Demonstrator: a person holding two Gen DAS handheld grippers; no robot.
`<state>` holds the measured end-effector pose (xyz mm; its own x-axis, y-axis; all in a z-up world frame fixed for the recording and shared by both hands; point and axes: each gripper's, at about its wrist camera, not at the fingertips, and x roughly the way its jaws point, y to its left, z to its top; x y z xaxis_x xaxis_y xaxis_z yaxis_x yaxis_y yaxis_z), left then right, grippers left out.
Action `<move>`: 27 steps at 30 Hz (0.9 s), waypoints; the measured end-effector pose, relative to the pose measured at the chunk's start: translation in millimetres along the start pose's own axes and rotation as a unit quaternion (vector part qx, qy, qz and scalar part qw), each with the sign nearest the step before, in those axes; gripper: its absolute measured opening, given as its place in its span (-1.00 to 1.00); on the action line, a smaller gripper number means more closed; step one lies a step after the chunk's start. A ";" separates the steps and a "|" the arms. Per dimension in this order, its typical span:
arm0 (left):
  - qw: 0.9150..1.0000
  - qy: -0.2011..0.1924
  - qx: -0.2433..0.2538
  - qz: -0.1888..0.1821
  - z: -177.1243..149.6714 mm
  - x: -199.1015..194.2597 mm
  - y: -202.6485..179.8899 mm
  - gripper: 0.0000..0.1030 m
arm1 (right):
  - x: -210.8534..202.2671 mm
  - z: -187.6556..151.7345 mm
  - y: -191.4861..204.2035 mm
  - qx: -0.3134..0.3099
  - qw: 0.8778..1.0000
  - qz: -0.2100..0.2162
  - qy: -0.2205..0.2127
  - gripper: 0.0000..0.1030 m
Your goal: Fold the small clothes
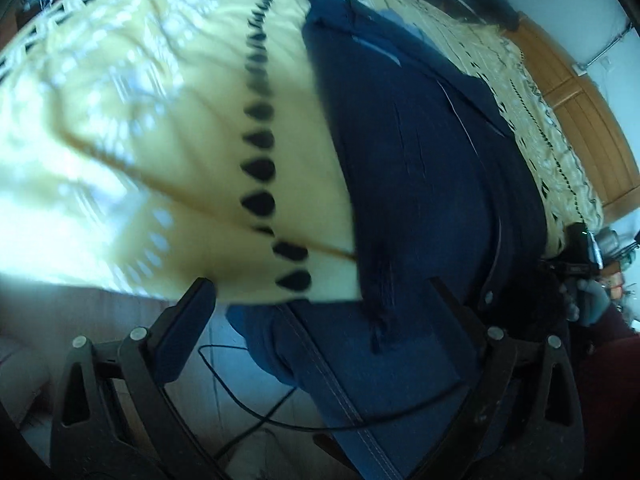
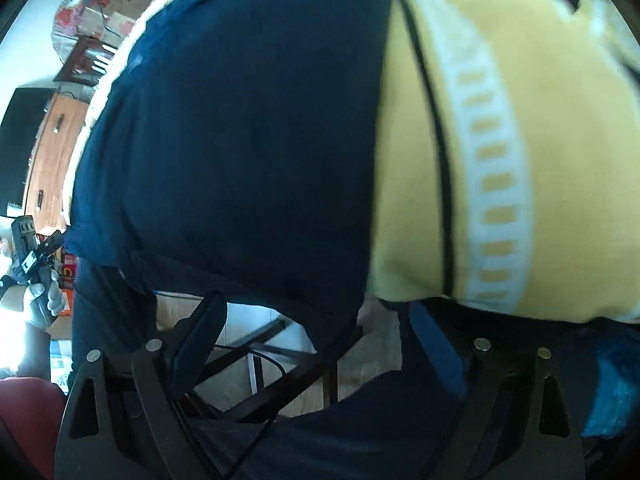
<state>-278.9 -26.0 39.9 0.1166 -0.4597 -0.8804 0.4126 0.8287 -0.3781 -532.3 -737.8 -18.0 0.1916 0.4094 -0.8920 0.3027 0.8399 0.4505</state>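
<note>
While both grippers (image 1: 320, 304) (image 2: 320, 320) stood wide and empty at the garment's (image 1: 420, 160) 6 o'clock edge, regrasping its hem appeared the next requirement.

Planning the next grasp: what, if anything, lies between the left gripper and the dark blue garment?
Nothing visible. The left gripper stands open at the bed's near edge, and the dark blue garment lies uncovered on the yellow patterned bedspread just beyond it.

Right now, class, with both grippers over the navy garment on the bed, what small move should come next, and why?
Probably lower both grippers onto the near edge of the navy garment. It lies spread on the yellow bedspread, and the left gripper and right gripper both look open with nothing gripped.
</note>
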 end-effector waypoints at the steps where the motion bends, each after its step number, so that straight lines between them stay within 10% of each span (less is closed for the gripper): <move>1: 1.000 0.009 0.001 -0.010 -2.3 3.9 -1.3 0.86 | 7.1 2.0 -2.8 0.006 1.000 0.008 0.011 0.70; 6: 0.997 0.026 0.009 -0.067 1.0 14.8 -13.5 0.51 | 11.3 8.5 -7.5 0.018 0.999 0.039 0.022 0.62; 8: 0.994 0.035 0.004 -0.105 8.2 23.2 -19.2 -0.24 | 20.3 6.8 -4.6 0.022 0.998 0.053 0.031 0.28; 10: 0.992 0.051 0.013 -0.111 9.9 34.5 -32.9 -0.85 | 19.7 -0.5 -1.3 0.016 0.999 0.043 0.029 -0.60; 18: 0.979 -0.062 0.000 -0.193 35.0 -28.4 -67.7 -0.89 | -50.3 -30.7 5.7 0.030 0.989 0.129 -0.066 -0.84; 27: 0.943 -0.216 -0.017 -0.254 139.4 -103.6 -84.0 -0.93 | -199.8 35.8 40.6 -0.018 0.939 0.251 -0.235 -0.84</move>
<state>-199.8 -92.4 202.9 0.2710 -0.8811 -0.3875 0.4863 0.4727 -0.7349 -524.9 -798.2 179.8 0.6957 0.5611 -0.4485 0.0335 0.5983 0.8006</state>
